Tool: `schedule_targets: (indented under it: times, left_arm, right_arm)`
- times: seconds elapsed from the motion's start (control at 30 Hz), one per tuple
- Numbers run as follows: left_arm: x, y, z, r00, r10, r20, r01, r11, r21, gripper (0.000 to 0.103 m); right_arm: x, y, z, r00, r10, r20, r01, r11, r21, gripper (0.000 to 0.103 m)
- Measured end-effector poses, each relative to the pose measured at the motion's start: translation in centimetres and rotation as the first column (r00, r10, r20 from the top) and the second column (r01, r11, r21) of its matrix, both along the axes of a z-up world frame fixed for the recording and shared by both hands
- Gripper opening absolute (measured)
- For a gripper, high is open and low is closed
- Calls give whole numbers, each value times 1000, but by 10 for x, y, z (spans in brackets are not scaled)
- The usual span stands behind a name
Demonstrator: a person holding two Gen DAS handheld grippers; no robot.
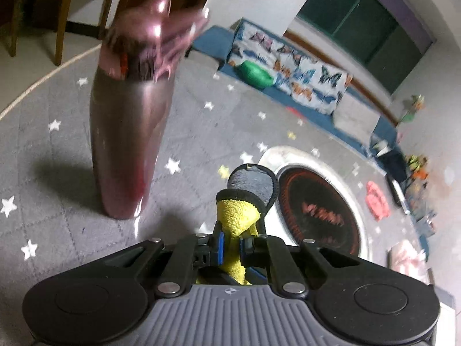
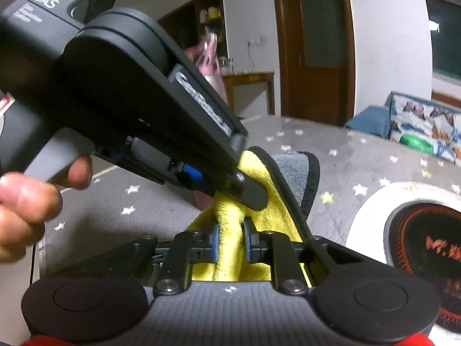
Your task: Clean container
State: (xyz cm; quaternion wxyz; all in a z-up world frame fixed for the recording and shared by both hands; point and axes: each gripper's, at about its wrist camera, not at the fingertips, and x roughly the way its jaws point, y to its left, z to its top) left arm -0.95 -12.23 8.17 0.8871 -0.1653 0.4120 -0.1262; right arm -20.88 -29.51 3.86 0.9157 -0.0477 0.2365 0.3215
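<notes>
A tall, glossy pink container (image 1: 126, 144) stands upright on the grey star-patterned rug (image 1: 43, 173), at the left of the left wrist view. Blurred pink flowers (image 1: 161, 34) stick out of its top. My left gripper (image 1: 232, 245) is shut on a yellow-and-grey cloth (image 1: 239, 213) with a black edge, to the right of and nearer than the container. In the right wrist view, my right gripper (image 2: 230, 242) is shut on the same cloth (image 2: 268, 216). The left gripper (image 2: 222, 193) crosses in from the upper left, held by a hand (image 2: 26, 201), and hides most of the container (image 2: 214, 83).
A round white mat with a dark centre (image 1: 319, 213) lies to the right of the cloth. A butterfly-print cushion (image 1: 296, 75) and a green ball (image 1: 255, 73) sit by the far wall. A wooden table (image 1: 66, 5) stands behind the container. Toys clutter the right edge.
</notes>
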Motion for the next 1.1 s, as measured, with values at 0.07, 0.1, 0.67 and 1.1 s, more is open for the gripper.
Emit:
schedule_targets:
  times: [0.07,0.1,0.67,1.1]
  left_arm:
    - [-2,2,4,1000,-3,18,4,1000,-17,10]
    - [-2,3,6,1000,-5,27,6,1000,-25,10]
    - [-3,16,-12,1000,25,-17,-25,1000,7,38]
    - [-1,6,-22,997,39,-67,-35,998,61,22]
  right_arm:
    - [-2,-1,5,999,-10,34,10,1000,5,16]
    - [-3,-1,7,999,-15,49,15,1000,7,16]
    - [6,2,-12,1000,-7,11,7,1000,-11,16]
    - [-2,5,-16,1000,-5,-12,5,999,-34,16]
